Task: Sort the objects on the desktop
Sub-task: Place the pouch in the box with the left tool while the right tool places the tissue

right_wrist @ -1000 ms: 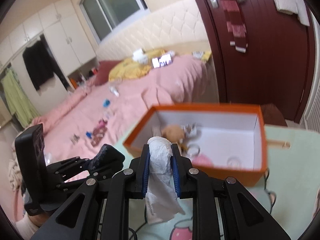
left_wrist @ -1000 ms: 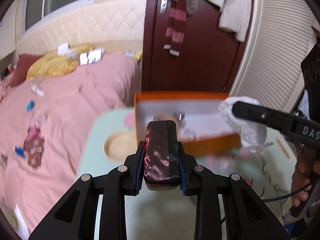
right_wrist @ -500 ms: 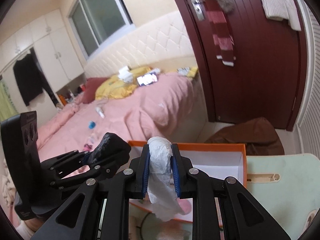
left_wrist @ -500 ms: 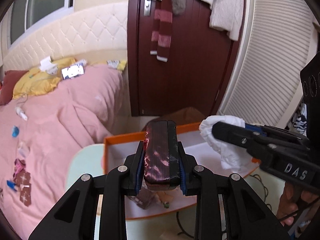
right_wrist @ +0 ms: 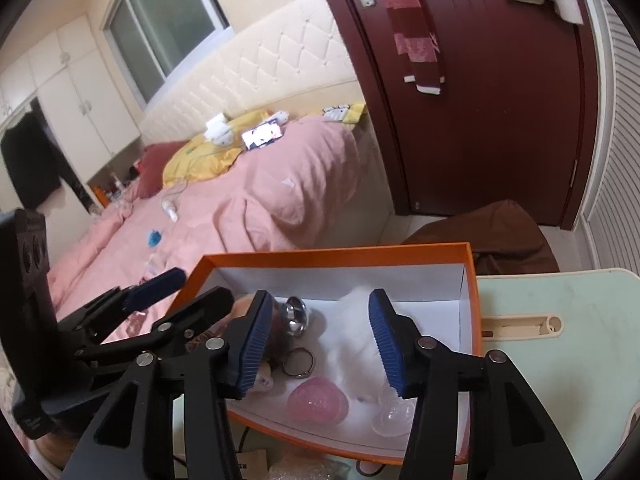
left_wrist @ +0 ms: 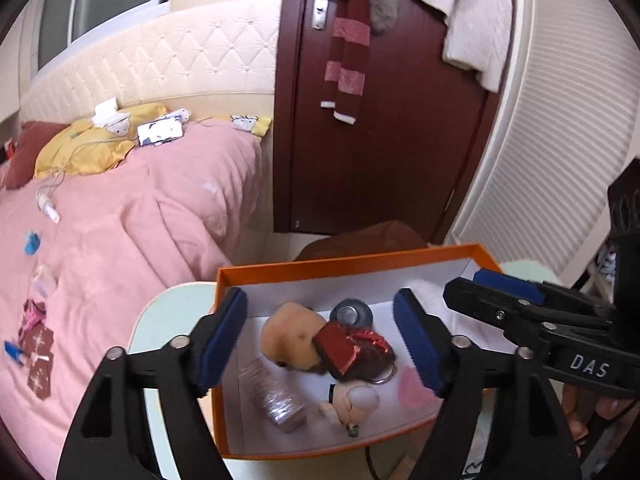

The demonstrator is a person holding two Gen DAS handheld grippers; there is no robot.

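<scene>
An orange box (left_wrist: 344, 266) with a white inside stands on the pale green table (right_wrist: 560, 300). My left gripper (left_wrist: 320, 296) hangs over it, its jaws opening with nothing between them. The dark red shiny pouch (left_wrist: 352, 352) lies in the box on a tan plush toy (left_wrist: 288, 334). My right gripper (right_wrist: 320, 295) is over the box too, jaws opening. A blurred white tissue (right_wrist: 352, 320) is between its pads, free of them. Each gripper shows in the other's view: right gripper (left_wrist: 466, 280), left gripper (right_wrist: 204, 283).
The box also holds a metal disc (left_wrist: 352, 312), a key ring (right_wrist: 300, 362), a pink round piece (right_wrist: 316, 400), a small figure (left_wrist: 352, 398) and a wrapped roll (left_wrist: 276, 396). A pink bed (left_wrist: 120, 240) lies left, a dark red door (left_wrist: 380, 140) behind.
Both grippers moved over the box and opened. The red pouch left my left gripper and lies in the box. The tissue came loose from the right pads.
</scene>
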